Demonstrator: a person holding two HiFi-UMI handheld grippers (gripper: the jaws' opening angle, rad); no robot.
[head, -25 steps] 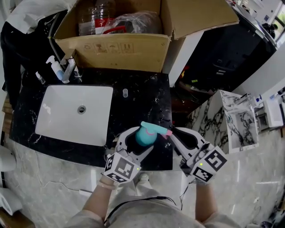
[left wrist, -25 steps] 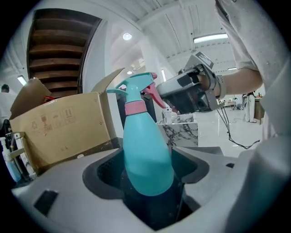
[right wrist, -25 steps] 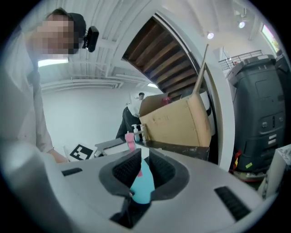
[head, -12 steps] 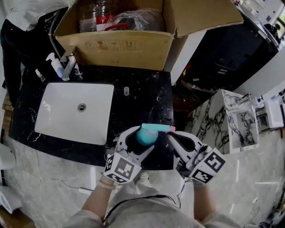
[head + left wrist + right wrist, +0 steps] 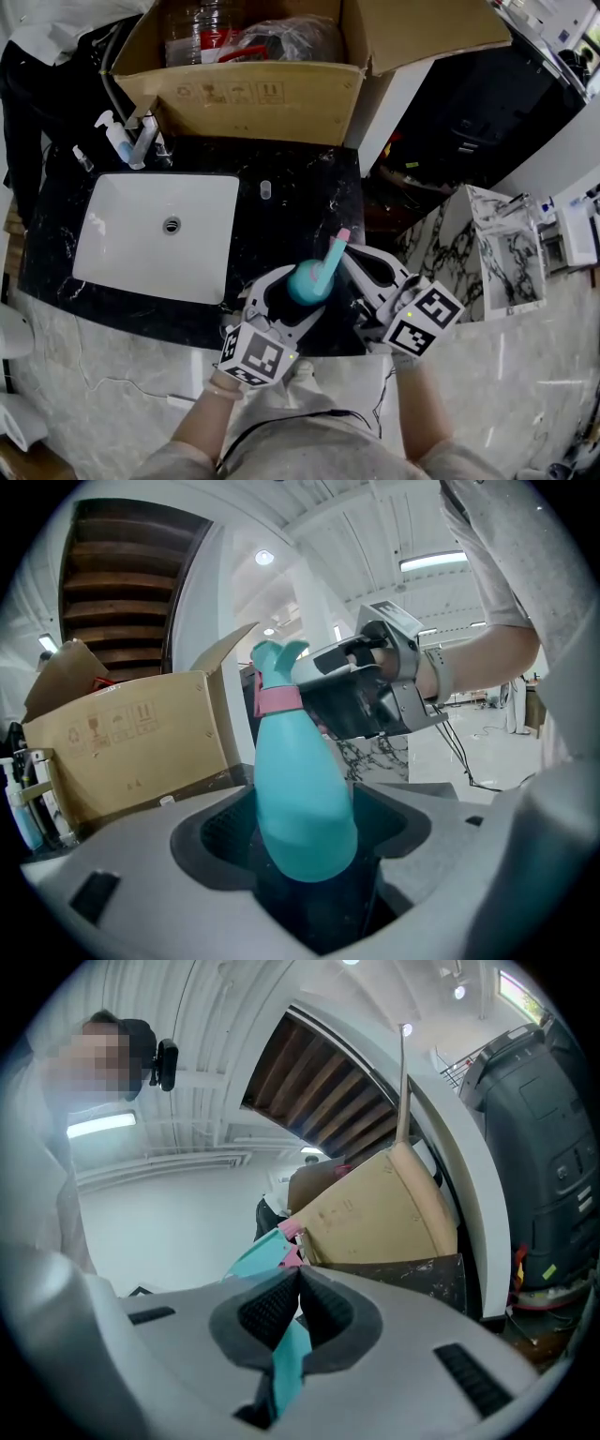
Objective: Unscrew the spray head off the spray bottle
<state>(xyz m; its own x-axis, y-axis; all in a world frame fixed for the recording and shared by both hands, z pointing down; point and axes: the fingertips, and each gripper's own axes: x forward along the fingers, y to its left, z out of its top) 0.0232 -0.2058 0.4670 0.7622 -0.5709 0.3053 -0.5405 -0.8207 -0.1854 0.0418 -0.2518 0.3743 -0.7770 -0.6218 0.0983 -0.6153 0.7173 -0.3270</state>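
Note:
A teal spray bottle stands upright over the counter's front edge, with my left gripper shut around its body. Its teal spray head has a pink nozzle tip and a pink collar. The nozzle points away toward the cardboard box. My right gripper comes in from the right and is shut on the spray head, whose thin teal part sits pinched between the pads. In the left gripper view the right gripper sits at the bottle's top.
A white sink is set in the black marbled counter. An open cardboard box with bottles stands at the back, a pump bottle beside the tap, a small cap on the counter. A marbled cabinet stands right.
The right gripper closed on the spray head and swung left. The nozzle turned from pointing right to pointing away toward the box. The left gripper and bottle stayed put.

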